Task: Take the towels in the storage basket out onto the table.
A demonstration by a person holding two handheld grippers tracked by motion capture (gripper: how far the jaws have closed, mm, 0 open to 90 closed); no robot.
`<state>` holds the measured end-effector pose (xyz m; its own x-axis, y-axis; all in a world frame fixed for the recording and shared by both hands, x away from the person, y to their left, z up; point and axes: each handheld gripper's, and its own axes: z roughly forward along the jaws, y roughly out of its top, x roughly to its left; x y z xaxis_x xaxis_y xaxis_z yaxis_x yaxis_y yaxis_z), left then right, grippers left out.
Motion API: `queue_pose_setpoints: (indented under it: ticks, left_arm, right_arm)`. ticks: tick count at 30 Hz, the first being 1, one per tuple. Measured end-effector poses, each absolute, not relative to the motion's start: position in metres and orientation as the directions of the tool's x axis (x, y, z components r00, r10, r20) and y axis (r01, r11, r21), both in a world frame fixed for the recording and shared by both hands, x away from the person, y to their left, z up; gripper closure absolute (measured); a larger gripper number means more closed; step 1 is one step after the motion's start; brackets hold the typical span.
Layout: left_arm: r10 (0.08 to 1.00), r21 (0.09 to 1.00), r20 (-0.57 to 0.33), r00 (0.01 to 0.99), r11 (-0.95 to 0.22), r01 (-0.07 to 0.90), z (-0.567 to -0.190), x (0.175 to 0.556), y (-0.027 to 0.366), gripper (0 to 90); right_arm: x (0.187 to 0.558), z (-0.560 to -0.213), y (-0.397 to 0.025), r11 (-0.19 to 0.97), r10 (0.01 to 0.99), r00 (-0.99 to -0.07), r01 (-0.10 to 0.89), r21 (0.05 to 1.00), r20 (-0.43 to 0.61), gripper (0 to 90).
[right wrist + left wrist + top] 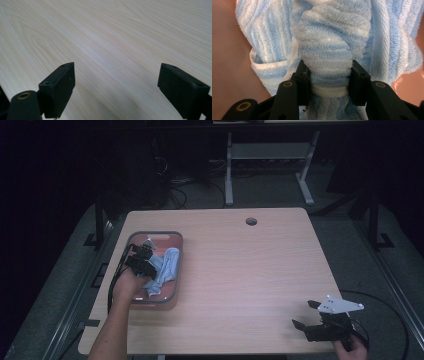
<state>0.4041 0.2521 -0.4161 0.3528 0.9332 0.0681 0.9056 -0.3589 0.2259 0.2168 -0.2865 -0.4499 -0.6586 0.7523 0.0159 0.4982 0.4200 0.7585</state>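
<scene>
A light blue and white striped towel [166,266] lies bunched in a reddish tray [172,240] on the left side of the wooden table [250,270]. My left gripper [148,268] reaches down into the tray. In the left gripper view its jaws are pressed against both sides of a thick fold of the towel [329,50], so the left gripper [328,75] is shut on it. My right gripper [306,315] rests near the table's front right corner, held by a hand, and stands open. Between its jaws the right gripper [116,80] has nothing but bare wood.
A round cable hole [251,221] sits near the table's far edge. Beyond the table are desk legs [229,175] and cables on a grey floor. The table's middle is bare wood.
</scene>
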Motion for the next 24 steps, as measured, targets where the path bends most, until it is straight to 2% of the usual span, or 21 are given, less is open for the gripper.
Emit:
queue_pose_setpoints:
  ticks: [5,9,14,20,23,24]
  left_arm:
    - [0.934,0.248,0.033,0.355,-0.352,0.903,-0.415,0.402,0.258,61.4]
    - [0.924,0.228,0.046,0.38,-0.38,0.897,-0.411,0.401,0.255,62.7]
    - [0.926,0.265,0.026,0.378,-0.371,0.89,-0.406,0.394,0.257,64.8]
    - [0.924,0.33,-0.042,0.379,-0.345,0.879,-0.397,0.384,0.266,64.9]
    - [0.927,0.394,-0.121,0.355,-0.284,0.874,-0.385,0.376,0.276,64.9]
    - [0.927,0.394,-0.121,0.355,-0.284,0.874,-0.385,0.376,0.276,64.9]
  right_arm:
    - [0.222,-0.455,-0.293,0.403,0.764,-0.644,0.519,0.754,0.035,13.8]
    - [0.223,-0.451,-0.295,0.385,0.769,-0.637,0.516,0.765,0.043,13.8]
    - [0.219,-0.448,-0.298,0.384,0.773,-0.633,0.509,0.77,0.032,13.8]
    - [0.217,-0.449,-0.304,0.369,0.789,-0.614,0.511,0.776,0.03,13.8]
    - [0.216,-0.449,-0.303,0.373,0.791,-0.612,0.511,0.775,0.023,13.8]
    - [0.216,-0.449,-0.303,0.373,0.791,-0.612,0.511,0.775,0.023,13.8]
